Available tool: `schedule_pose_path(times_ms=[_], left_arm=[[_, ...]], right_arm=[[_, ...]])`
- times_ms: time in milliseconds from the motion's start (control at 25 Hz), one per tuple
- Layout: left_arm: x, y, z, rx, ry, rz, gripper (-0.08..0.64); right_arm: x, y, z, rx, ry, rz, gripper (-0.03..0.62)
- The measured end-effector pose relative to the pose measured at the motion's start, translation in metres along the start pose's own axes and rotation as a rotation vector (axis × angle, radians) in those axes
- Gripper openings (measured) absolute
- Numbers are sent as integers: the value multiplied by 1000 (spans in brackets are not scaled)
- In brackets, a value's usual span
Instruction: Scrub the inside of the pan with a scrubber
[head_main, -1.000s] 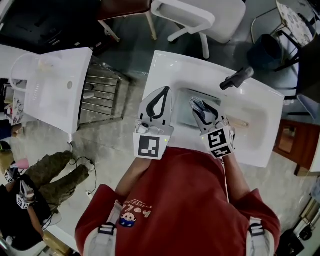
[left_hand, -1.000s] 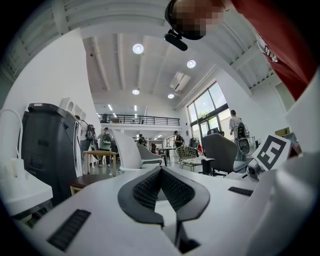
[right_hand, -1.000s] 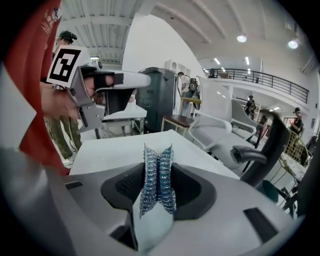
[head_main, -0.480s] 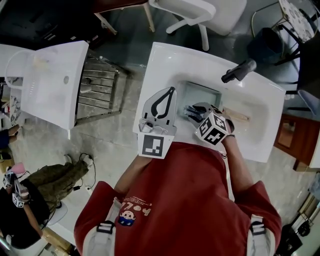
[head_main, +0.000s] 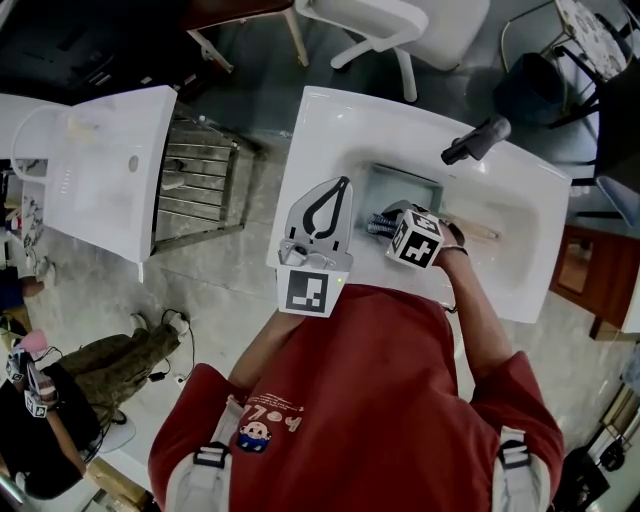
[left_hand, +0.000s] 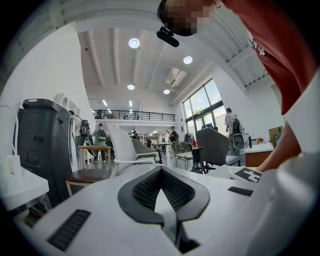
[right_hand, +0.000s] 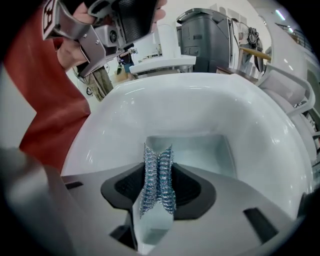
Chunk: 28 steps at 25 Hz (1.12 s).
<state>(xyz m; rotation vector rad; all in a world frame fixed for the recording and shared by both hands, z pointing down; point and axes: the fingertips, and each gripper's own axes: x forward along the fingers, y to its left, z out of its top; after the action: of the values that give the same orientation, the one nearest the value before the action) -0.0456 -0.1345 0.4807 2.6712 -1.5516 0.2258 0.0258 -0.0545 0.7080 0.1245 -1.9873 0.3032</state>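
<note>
Right gripper (head_main: 379, 224) fingers clamp the steel scrubber (right_hand: 158, 181) above the pan (head_main: 404, 186) in the sink (head_main: 330, 130). Left gripper (head_main: 338, 186) fingers are together with nothing between them, at the sink's left edge.

Head view down on sink (head_main: 330, 130); right gripper view inside sink (right_hand: 200, 110); left gripper view roomward.

Near half of pan (head_main: 402, 186) behind right hand-held gripper (head_main: 379, 224)

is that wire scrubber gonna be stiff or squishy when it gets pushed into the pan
Probably squishy: the scrubber is coiled metal mesh, pinched narrow where the right gripper clamps it. Likely light for its size, being mostly open loops. Pressed on the pan, it may flatten and drag rather than slide.
</note>
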Motion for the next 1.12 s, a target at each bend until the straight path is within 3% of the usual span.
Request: schedule_pose_path(times_ms=[400,880,1120], left_arm=[[-2,-1,-2,-25,5,6,8],[-3,-1,-3,-7,13,5,8],[-2,-4,-10,-18,13,1,8]], right_arm=[[14,4,1,-31,29,74,170],[19,1,1,-73,63,43,172],[19,-15,4,-92,62,-37,172]])
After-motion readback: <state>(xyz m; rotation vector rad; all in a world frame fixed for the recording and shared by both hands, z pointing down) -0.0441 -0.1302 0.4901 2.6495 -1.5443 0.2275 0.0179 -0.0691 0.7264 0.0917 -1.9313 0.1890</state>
